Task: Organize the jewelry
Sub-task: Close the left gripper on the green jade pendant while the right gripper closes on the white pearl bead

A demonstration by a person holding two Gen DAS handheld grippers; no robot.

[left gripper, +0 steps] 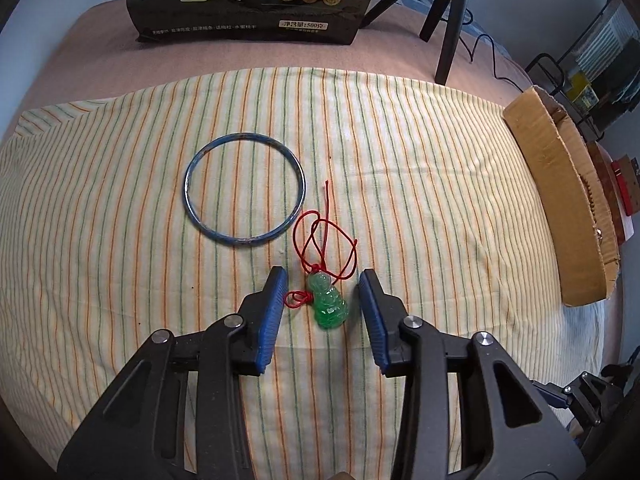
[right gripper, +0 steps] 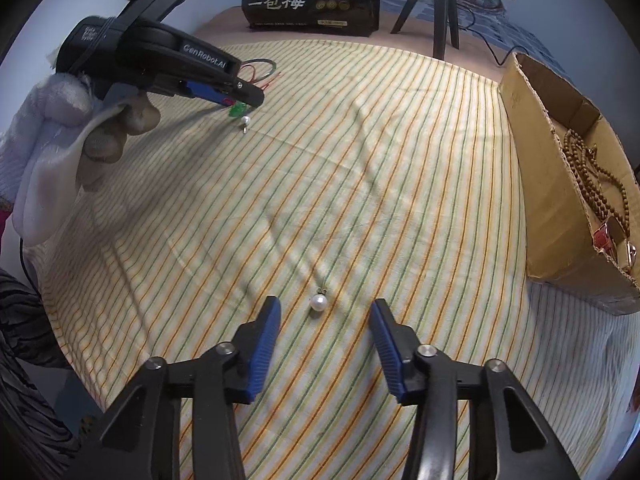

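Blue ribbed pads line both tools: the left hand-held gripper (left gripper: 323,285) stands with its jaws apart around a green carved pendant (left gripper: 329,302) on a red cord (left gripper: 320,240), neither pad touching it, and the right hand-held gripper (right gripper: 324,312) stands likewise apart around one white pearl (right gripper: 319,303) lying free between the pads. Everything rests on a striped cloth (right gripper: 360,160) of orange and green lines, spread over a pinkish bed (left gripper: 100,60). One blue bangle (left gripper: 245,189) lies just beside the cord. A second pearl (right gripper: 245,121) lies near the pendant. At the cloth's right edge one cardboard box (right gripper: 548,184) holds brown beads (right gripper: 592,176). Behind stand one black snack bag (left gripper: 252,0) and one black tripod (left gripper: 444,12).
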